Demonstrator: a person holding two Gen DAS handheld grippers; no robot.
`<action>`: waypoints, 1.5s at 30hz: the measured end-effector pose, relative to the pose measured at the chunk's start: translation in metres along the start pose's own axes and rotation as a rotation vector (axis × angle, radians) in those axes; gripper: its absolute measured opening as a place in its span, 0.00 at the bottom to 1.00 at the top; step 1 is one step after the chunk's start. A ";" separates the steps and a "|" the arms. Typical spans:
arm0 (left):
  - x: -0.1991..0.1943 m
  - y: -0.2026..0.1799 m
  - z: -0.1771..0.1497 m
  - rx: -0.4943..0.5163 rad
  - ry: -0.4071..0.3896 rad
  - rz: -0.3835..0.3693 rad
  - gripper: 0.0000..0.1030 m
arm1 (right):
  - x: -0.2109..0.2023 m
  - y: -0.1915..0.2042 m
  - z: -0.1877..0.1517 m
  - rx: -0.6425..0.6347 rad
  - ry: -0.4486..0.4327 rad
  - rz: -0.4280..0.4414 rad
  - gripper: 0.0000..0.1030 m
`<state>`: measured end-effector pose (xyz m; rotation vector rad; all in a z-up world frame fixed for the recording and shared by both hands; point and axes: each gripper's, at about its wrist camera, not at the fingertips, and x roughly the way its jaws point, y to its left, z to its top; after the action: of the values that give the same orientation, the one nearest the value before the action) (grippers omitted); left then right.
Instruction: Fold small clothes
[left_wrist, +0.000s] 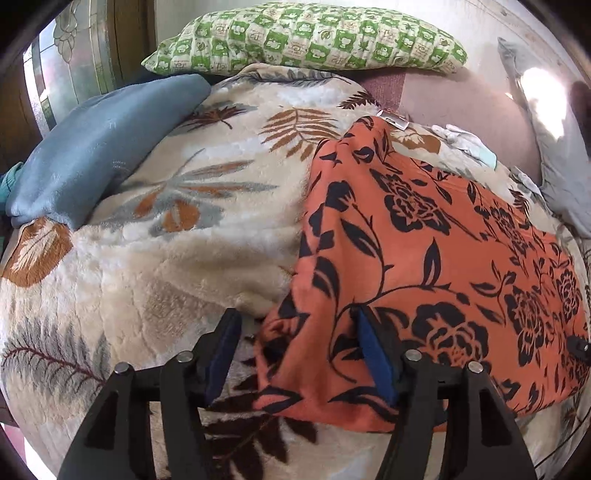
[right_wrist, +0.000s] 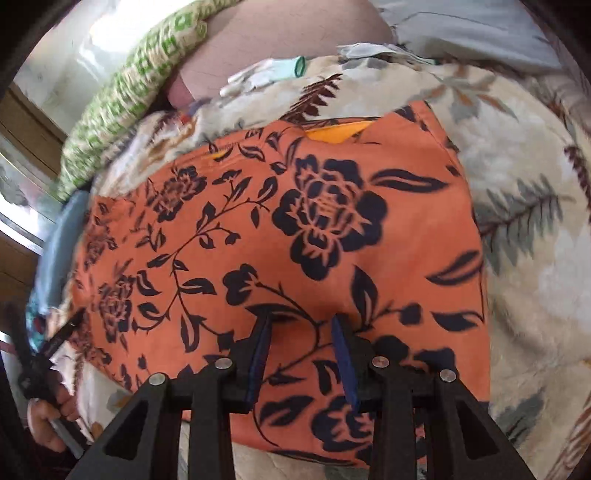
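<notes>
An orange garment with a black flower print (left_wrist: 424, 251) lies spread flat on a cream leaf-patterned blanket (left_wrist: 177, 266). My left gripper (left_wrist: 295, 317) is open, its jaws standing over the garment's near left corner, nothing held. In the right wrist view the same garment (right_wrist: 295, 229) fills the middle. My right gripper (right_wrist: 301, 317) is open just above the garment's near edge, with cloth below the jaws and not pinched. The left gripper (right_wrist: 70, 325) shows at the garment's left edge in the right wrist view.
A green checked pillow (left_wrist: 306, 37) lies at the head of the bed. A blue cushion (left_wrist: 99, 147) sits at the left. White gloves (left_wrist: 465, 140) and a grey pillow (left_wrist: 557, 147) lie at the far right. The blanket (right_wrist: 524, 206) extends right of the garment.
</notes>
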<state>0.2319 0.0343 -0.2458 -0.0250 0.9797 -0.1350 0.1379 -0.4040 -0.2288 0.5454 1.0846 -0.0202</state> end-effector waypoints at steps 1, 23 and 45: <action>-0.002 0.001 -0.002 0.004 -0.002 -0.008 0.65 | -0.002 -0.004 0.000 0.024 0.011 0.010 0.37; 0.066 -0.066 0.102 -0.094 -0.007 -0.139 0.62 | 0.015 -0.055 0.125 0.136 -0.059 0.114 0.36; 0.061 -0.078 0.076 0.064 -0.061 0.106 0.56 | 0.049 -0.047 0.134 0.084 -0.005 -0.227 0.54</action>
<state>0.3199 -0.0533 -0.2476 0.0811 0.9137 -0.0676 0.2603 -0.4903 -0.2426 0.4943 1.1403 -0.2664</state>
